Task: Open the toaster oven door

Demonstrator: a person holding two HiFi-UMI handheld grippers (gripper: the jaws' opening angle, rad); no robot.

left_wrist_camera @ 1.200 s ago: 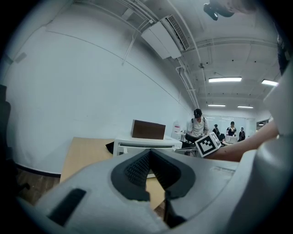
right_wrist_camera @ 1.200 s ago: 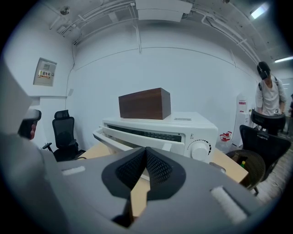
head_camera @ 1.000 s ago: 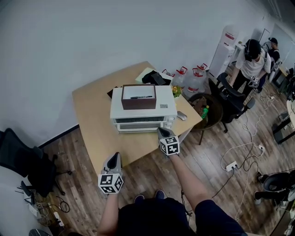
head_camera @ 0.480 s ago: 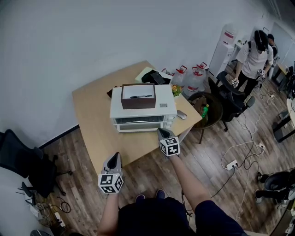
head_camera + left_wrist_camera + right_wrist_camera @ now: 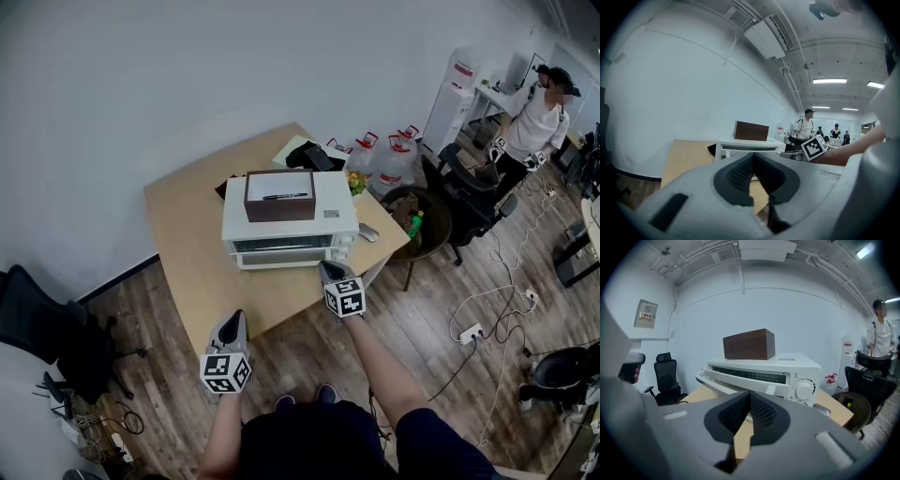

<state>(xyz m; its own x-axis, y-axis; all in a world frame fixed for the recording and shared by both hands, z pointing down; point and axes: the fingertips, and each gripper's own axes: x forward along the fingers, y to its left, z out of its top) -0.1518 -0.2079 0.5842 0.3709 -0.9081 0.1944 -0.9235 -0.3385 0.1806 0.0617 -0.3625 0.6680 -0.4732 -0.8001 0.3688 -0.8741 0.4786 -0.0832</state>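
Toaster oven [image 5: 291,223] sits crosswise, door [image 5: 281,247] facing right gripper [image 5: 330,269].

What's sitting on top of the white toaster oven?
A brown box sits on the toaster oven, with a black pen on its white top. Anything inside the box is hidden.

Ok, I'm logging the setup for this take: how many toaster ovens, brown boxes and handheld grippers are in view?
toaster oven: 1
brown box: 1
grippers, the left gripper and the right gripper: 2
Total: 4
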